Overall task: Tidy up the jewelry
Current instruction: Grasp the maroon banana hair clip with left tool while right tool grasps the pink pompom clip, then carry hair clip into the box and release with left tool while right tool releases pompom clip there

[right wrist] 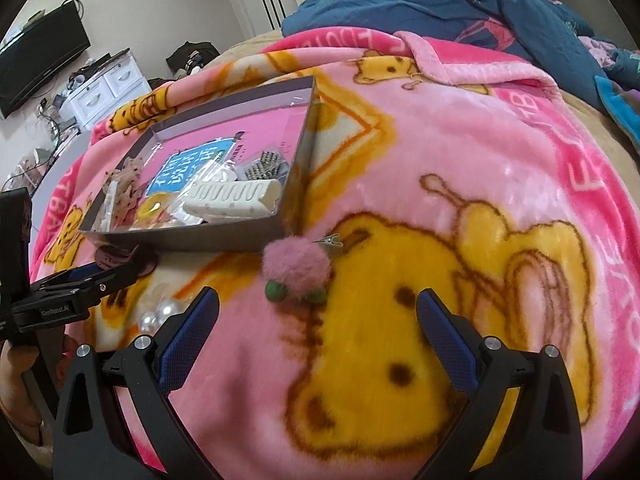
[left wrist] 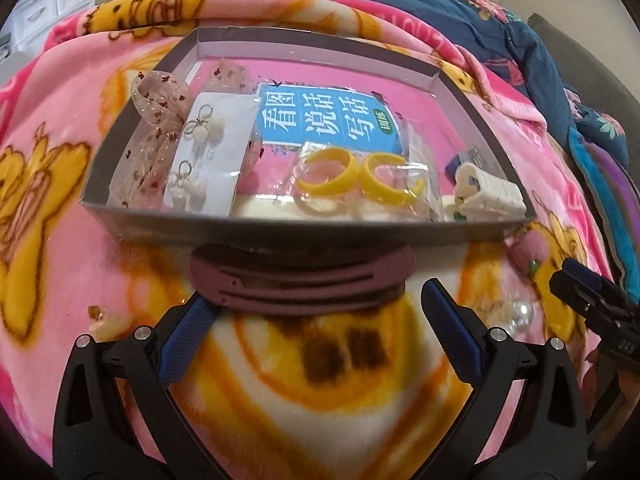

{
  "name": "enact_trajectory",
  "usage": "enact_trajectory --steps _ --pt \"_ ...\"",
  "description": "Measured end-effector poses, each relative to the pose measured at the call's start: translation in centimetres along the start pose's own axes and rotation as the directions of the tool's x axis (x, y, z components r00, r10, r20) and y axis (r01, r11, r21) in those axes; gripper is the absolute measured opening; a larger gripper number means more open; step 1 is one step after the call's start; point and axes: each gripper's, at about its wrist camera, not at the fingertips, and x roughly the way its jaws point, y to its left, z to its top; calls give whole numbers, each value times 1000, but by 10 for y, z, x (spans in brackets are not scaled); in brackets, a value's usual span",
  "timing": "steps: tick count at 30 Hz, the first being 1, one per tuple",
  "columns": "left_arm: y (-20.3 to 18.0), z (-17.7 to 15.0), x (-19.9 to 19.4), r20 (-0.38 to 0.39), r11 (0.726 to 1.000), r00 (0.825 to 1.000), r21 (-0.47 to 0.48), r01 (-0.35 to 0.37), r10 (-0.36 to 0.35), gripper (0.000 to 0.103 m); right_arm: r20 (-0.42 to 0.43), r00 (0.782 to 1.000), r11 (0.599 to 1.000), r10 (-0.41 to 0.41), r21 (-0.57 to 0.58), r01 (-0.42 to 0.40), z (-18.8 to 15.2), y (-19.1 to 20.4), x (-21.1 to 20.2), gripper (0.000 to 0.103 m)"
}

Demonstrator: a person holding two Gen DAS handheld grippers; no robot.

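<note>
A shallow grey box (left wrist: 280, 232) (right wrist: 208, 238) lies on a pink cartoon blanket. It holds yellow rings (left wrist: 340, 174) in clear plastic, pearl earrings on a white card (left wrist: 208, 136), a sheer bow (left wrist: 160, 104) and a white hair clip (left wrist: 492, 196) (right wrist: 232, 200). A mauve hair clip (left wrist: 300, 280) (right wrist: 120, 258) lies flat just before the box. My left gripper (left wrist: 316, 300) is open, its fingertips at the clip's two ends. My right gripper (right wrist: 316, 296) is open just short of a pink pom-pom clip (right wrist: 296, 264) (left wrist: 532, 246).
Pearl pieces (right wrist: 158, 316) (left wrist: 520, 312) lie on the blanket between the two grippers. A small pale clip (left wrist: 104, 320) sits at the left. A dark blue floral quilt (right wrist: 460, 4) is bunched at the back. White drawers (right wrist: 104, 88) stand beyond the bed.
</note>
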Motion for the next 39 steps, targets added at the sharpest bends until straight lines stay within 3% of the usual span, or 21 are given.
enact_trajectory --steps 3,5,9,11,13,19,21,25,28,30,32,39 --pt "0 3 4 7 1000 1000 -10 -6 6 94 -5 1000 1000 10 8 -10 4 0 8 95" --pt "1 4 6 11 1000 1000 -16 -10 10 94 -12 1000 1000 17 4 -17 7 2 14 80" --pt "2 5 8 21 1000 1000 -26 -11 12 94 -21 1000 1000 20 -4 -20 11 6 24 66" --pt "2 6 8 25 1000 1000 -26 -10 11 94 -29 999 1000 28 -9 -28 11 8 28 45" --pt "2 6 9 31 1000 1000 -27 -7 8 93 -40 998 999 41 -12 -42 10 9 30 31" --pt "1 4 6 43 1000 999 -13 5 -4 90 -29 998 998 52 -23 -53 3 9 23 30" --pt "0 3 4 46 1000 999 -11 18 -17 79 -24 998 998 54 -24 -55 2 9 19 30" --pt "-3 1 0 47 999 998 -1 42 -42 71 -13 999 999 52 -16 -52 -4 5 6 30" --pt "-5 -3 -6 49 997 996 4 72 -72 55 -1 999 999 47 -14 -47 -6 3 -5 30" --pt "-7 -5 -9 48 996 994 14 93 -94 33 8 999 999 47 -14 -47 -7 2 -12 30" --pt "-10 -7 -12 46 994 993 28 110 -111 26 14 999 999 45 -13 -45 -8 1 -18 30" --pt "-2 -18 -18 31 982 981 -8 190 -189 21 27 998 999 49 -11 -49 -10 2 -30 30"
